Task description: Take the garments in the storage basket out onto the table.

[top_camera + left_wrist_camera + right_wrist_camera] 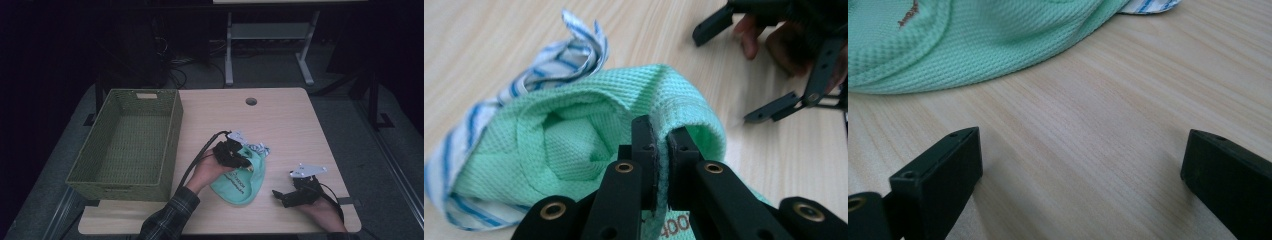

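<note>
The green woven basket (127, 145) stands on the left part of the table (280, 120), open side up, with nothing visible inside it.

Just right of the basket, near the table's centre, the left gripper (239, 159) is clamped on the hemmed edge of the green mesh bag (240, 181). In the left gripper view the jaws stand almost together with only the fabric rim between them, and the bag's mouth (574, 145) gapes open beside the grip. A blue-and-white striped cloth (556, 62) lies under and behind the bag, touching it; part of it shows at the bag's far edge in the high view (260, 149).

Further right, near the table's front edge, the right gripper (285, 196) rests apart from the bag with its jaws spread wide and nothing between them. In the right gripper view bare wood lies between the jaws, and the bag (973, 40) sits just beyond them.

Recommended procedure for the step in hand, judged to be holding the bag open for handling the cloth:
- Keep the left grip on the hem, not on the loose mesh, which may slip.
- Hold the rim raised so the mouth stays open.
- Bring the right gripper to the striped cloth alone, avoiding the bag fabric.
- Avoid dragging the bag toward the table edge.
</note>
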Motion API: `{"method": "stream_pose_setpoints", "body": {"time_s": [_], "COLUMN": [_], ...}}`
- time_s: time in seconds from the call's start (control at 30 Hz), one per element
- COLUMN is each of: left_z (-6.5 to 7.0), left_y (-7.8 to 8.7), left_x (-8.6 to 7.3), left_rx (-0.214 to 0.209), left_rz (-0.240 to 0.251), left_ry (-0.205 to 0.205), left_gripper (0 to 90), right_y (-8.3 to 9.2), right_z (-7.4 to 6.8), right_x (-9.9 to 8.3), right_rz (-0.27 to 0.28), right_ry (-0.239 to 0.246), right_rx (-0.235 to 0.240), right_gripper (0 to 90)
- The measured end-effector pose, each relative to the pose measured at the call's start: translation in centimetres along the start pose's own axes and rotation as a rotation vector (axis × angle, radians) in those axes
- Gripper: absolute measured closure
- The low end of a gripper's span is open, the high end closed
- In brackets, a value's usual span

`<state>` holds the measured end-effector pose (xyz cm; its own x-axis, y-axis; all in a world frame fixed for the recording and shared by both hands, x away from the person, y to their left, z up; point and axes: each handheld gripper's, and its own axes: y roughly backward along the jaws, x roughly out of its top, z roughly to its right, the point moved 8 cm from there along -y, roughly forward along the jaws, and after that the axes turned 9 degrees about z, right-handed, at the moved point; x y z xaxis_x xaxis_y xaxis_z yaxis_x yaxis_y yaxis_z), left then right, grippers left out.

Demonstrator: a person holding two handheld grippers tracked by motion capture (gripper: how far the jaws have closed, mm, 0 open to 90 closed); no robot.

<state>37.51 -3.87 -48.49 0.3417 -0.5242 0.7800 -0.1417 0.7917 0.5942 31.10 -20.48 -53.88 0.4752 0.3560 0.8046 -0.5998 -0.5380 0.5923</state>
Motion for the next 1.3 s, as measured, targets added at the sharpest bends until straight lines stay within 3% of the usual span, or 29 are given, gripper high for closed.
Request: {"method": "stream_pose_setpoints", "body": {"time_s": [0.3,0.43,0.57,0.7,0.8,1.0,1.3], "left_z": [-0.2,0.0,0.6,1.2,1.6,1.4,0.8], "left_y": [-1.7,-1.9,-1.2,0.1,1.4,4.0,6.6], "left_x": [-1.9,-2.0,-1.5,-0.8,-0.6,-1.2,-3.8], "left_rx": [0.009,0.005,-0.013,-0.01,-0.02,0.019,0.099], "left_rz": [-0.07,-0.077,-0.073,-0.061,-0.047,-0.012,0.005], "left_ry": [-0.004,-0.005,0.006,-0.01,-0.002,0.005,0.056], "left_gripper": [84.7,83.3,70.8,54.8,48.8,50.1,66.4], "right_y": [0.0,0.0,0.0,0.0,0.0,0.0,0.0], "right_z": [0.0,0.0,0.0,0.0,0.0,0.1,0.1], "right_x": [0.0,0.0,0.0,0.0,0.0,0.0,0.0], "right_rz": [-0.001,-0.001,-0.001,-0.001,-0.001,0.0,0.001], "right_ry": [0.003,0.003,0.003,0.002,0.002,0.004,0.001], "right_rx": [0.0,0.0,0.0,0.0,0.0,-0.002,-0.012], "right_gripper": [2.4,2.4,2.4,2.4,2.4,2.4,2.3]}}
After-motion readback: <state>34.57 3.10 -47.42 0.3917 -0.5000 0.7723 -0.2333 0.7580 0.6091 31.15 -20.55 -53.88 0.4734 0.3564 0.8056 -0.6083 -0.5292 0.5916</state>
